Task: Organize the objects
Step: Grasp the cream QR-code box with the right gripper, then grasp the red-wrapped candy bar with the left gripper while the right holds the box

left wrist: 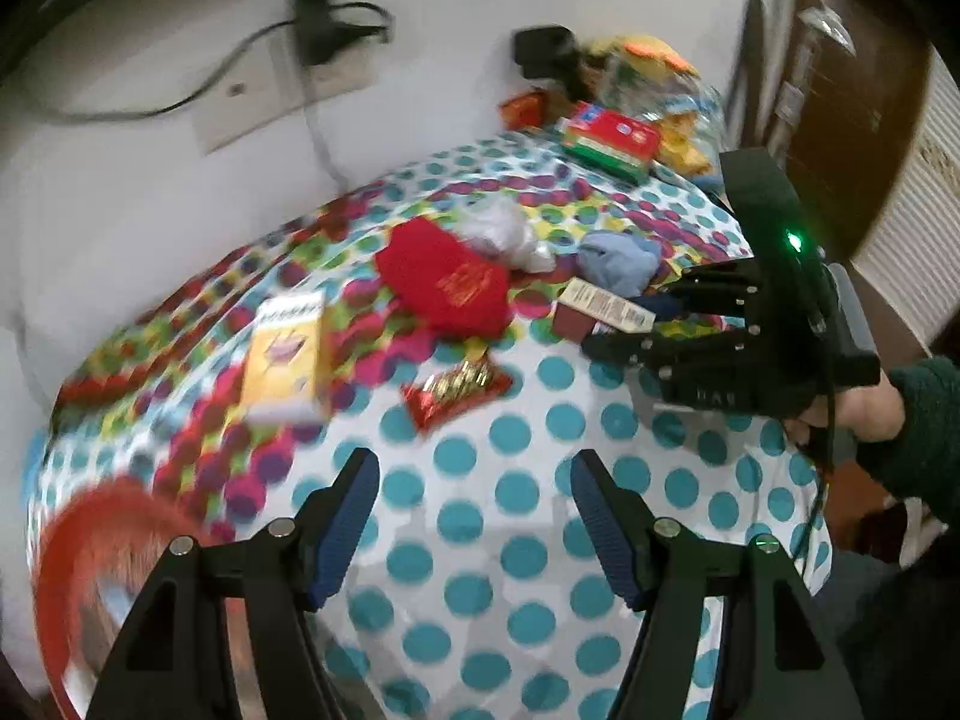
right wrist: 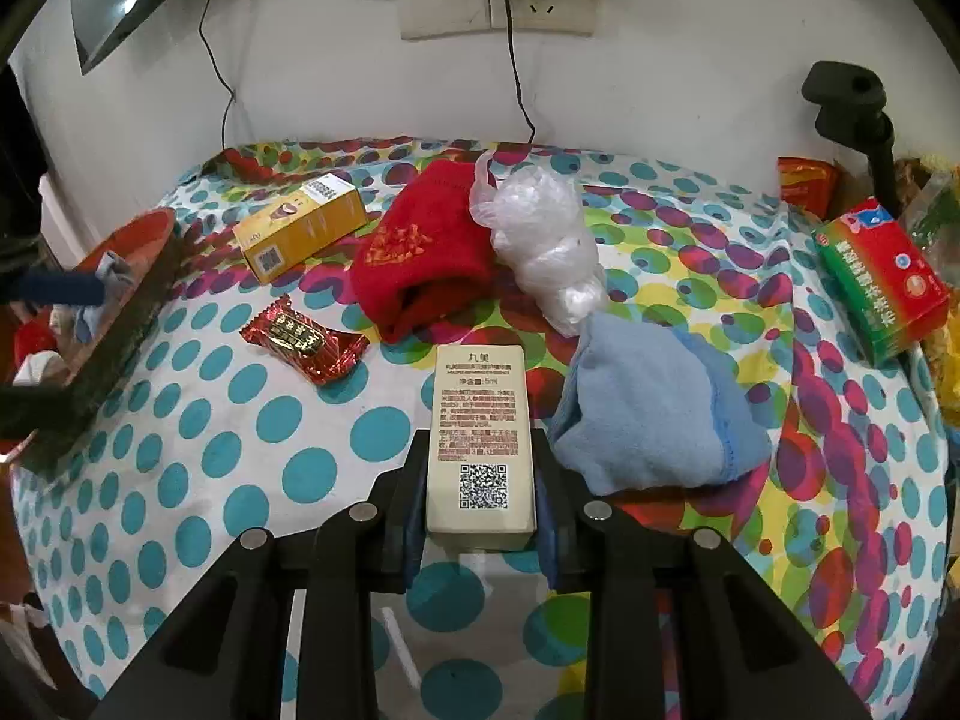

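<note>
The small cream box [right wrist: 480, 438] I am sorting sits low in the middle of the right wrist view, above the dotted table [right wrist: 252, 420], with the blue cloth [right wrist: 648, 408] just beside it on the right and the red candy wrapper [right wrist: 303, 339] off to its upper left. It looks like thin cardboard: light, stiff along its edges, but easy to dent if squeezed hard on the broad faces, and its smooth printed skin could slip. I judge the best hold is across the two narrow long sides near the lower end, which is where I have it.

My right hand-held gripper [right wrist: 480, 516] is clenched on that box, the blue pads pressed against both narrow sides, the printed face with the square code turned up toward the camera. From the left wrist view the same box [left wrist: 603, 306] shows at centre right, pinched in the black fingers.

My left hand-held gripper [left wrist: 474, 516] stands wide apart at the bottom of its frame, nothing between its fingers, hovering over the dotted table. A red basket [left wrist: 90, 540] blurs at lower left there; it seems the likely place for the box.
</note>
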{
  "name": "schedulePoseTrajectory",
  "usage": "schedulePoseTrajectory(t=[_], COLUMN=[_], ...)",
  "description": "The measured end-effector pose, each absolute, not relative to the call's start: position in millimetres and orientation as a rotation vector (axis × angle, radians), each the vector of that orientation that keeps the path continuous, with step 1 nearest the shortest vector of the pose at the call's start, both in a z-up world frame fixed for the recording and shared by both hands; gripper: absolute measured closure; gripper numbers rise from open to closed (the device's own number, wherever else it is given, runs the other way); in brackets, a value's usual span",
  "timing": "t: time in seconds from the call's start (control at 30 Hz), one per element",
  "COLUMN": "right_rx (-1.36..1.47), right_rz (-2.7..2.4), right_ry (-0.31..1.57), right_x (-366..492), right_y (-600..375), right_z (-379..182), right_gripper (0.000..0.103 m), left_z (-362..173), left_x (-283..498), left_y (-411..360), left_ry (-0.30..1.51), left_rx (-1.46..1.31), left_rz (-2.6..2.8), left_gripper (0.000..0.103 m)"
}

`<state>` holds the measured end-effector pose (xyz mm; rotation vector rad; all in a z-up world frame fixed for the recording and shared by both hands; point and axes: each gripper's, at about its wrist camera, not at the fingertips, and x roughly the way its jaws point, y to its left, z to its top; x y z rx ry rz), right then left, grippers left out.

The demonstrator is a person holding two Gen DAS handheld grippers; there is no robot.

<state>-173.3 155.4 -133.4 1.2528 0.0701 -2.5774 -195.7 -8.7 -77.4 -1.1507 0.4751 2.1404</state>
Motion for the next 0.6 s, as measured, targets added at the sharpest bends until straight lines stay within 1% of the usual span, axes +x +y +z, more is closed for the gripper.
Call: schedulePoseTrajectory(t=[0.2, 0.33, 0.6], right_rx=[1.248, 1.243, 1.243], right_rz=[-2.563, -2.548, -2.546], right_ry=[0.029, -0.019, -0.024], right_x=[-174, -175, -175], right_y=[159, 164, 167], right_z=[-133, -134, -135], right_gripper=[0.074, 0.074, 0.074], left_z=[-93, -104, -131], left_x=[-228, -240, -249], left_y=[25, 37, 58], left_ry=[0.657, 0.707, 0.835], left_rx=[-1.207, -1.233, -1.226], left_rz=[2.006, 1.956, 1.930], left_gripper=[0.035, 0.035, 0.035])
